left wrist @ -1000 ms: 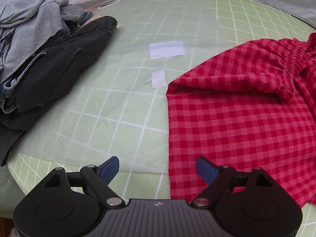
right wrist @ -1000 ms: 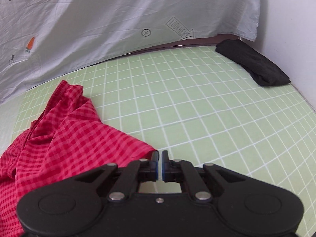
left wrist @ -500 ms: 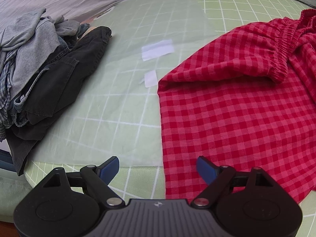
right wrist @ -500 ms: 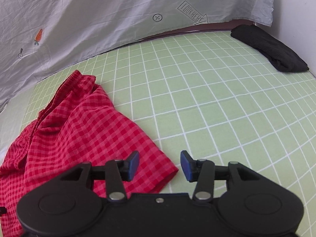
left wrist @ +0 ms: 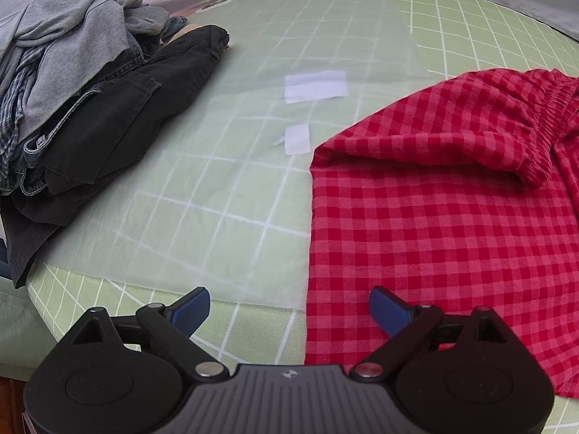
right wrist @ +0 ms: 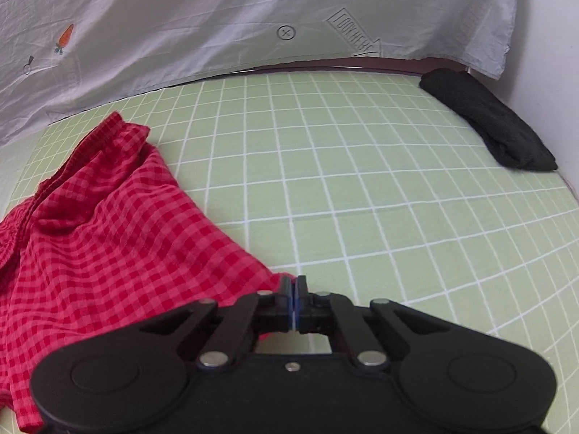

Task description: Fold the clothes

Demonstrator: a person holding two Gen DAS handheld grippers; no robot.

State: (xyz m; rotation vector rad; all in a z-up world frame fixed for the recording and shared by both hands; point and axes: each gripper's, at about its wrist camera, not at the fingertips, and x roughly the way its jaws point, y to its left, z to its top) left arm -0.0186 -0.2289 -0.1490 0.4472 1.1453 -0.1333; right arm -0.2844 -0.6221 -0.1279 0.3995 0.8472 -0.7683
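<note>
**Here: red shorts spread out, right gripper clamped at their corner**

Now the red checked shorts [left wrist: 445, 224] lie flat on the green grid sheet [right wrist: 362, 188], waistband at the far side. The left gripper [left wrist: 289, 305] hovers over their near-left edge; its jaws have just been widening and stand wide apart with nothing clasped. The right gripper [right wrist: 294, 289], jaws just snapped together, sits at the shorts' near-right corner; whether cloth is pinched cannot be told. A pile of dark and grey clothes [left wrist: 90, 101] lies far left, a black garment [right wrist: 488, 123] far right.
</note>
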